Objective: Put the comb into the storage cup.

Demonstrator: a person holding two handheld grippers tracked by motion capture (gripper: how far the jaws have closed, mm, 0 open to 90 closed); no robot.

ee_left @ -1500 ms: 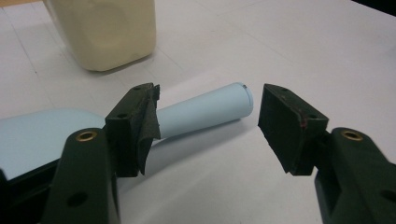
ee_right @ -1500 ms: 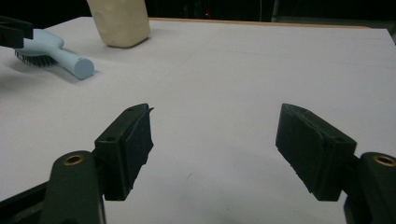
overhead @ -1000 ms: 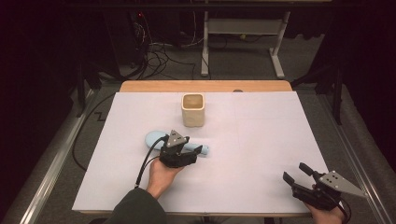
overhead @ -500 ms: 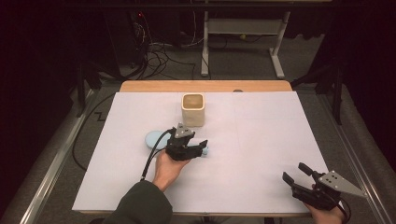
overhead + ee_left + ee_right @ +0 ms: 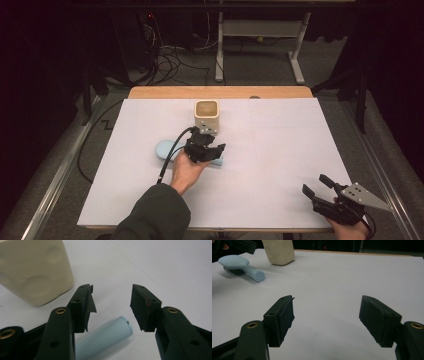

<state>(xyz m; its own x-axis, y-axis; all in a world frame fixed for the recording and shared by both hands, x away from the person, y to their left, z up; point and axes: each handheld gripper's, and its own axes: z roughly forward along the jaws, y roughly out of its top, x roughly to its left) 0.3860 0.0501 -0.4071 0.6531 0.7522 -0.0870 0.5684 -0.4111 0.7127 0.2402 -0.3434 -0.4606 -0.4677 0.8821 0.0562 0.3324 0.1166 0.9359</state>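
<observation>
step: left gripper (image 5: 216, 148) is above the brush (image 5: 167, 148), lining up on its handle; judged as the approach before the pickup
brush: pale blue hairbrush, lying flat on the white table (image 5: 280, 150), bristles down as seen in the right gripper view (image 5: 230, 265); head toward the table's left, handle pointing right
handle: round end sits below and between the left jaws in the left gripper view (image 5: 110, 333), not touched by either pad
cup: cream cup (image 5: 206, 116) stands upright just behind the brush, close to the left gripper; in the left gripper view it is at upper left (image 5: 35, 270)
how to do it well: come straight down so the handle is centred between the pads, jaws across the handle, not along it; grip mid-handle rather than the very tip, so the head does not droop; keep clear of the cup on the way down and on the lift
risk: round handle may roll out if only one pad lands first
left jaws: apart, have just been closing in; handle in the gap but no pad pressing on it, so nothing held
right gripper (image 5: 325, 189): parked at the near right corner, well apart from the brush
right jaws: apart, only bare table between them (image 5: 324, 322), holding nothing
</observation>
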